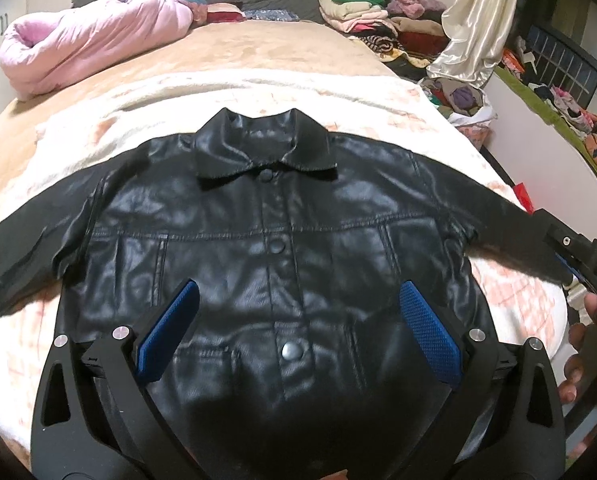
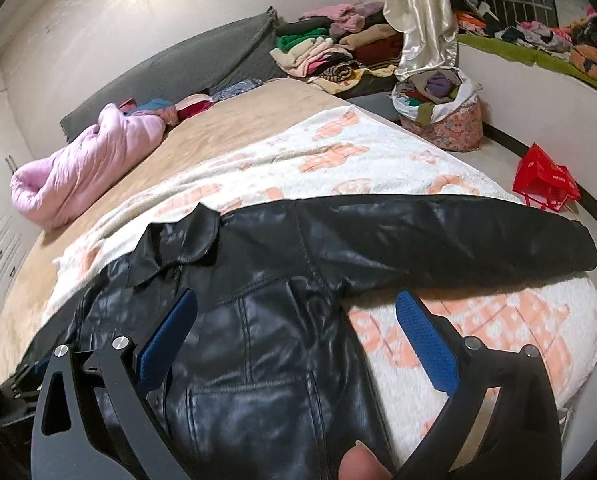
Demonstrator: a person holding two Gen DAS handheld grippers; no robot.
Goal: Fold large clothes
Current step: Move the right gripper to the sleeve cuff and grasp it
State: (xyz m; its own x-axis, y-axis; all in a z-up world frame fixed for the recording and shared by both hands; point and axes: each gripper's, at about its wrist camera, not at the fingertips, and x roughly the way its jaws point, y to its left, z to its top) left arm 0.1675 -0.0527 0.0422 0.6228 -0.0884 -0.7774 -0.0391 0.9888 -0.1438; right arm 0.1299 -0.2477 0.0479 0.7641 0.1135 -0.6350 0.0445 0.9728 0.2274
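Note:
A black leather jacket (image 1: 274,232) lies flat, front up and buttoned, on a white and peach blanket (image 1: 98,120), with both sleeves spread sideways. My left gripper (image 1: 296,296) is open and empty, hovering over the jacket's lower front. My right gripper (image 2: 296,306) is open and empty above the jacket's right side (image 2: 258,340), near the armpit of the right sleeve (image 2: 438,232). The right gripper's body also shows in the left wrist view (image 1: 590,264) beside the sleeve end.
A pink quilt (image 1: 86,36) lies at the bed's far left. Piles of folded clothes (image 1: 374,16) sit at the far end. A floral bag of clothes (image 2: 442,116) and a red bag (image 2: 546,180) stand on the floor at the right.

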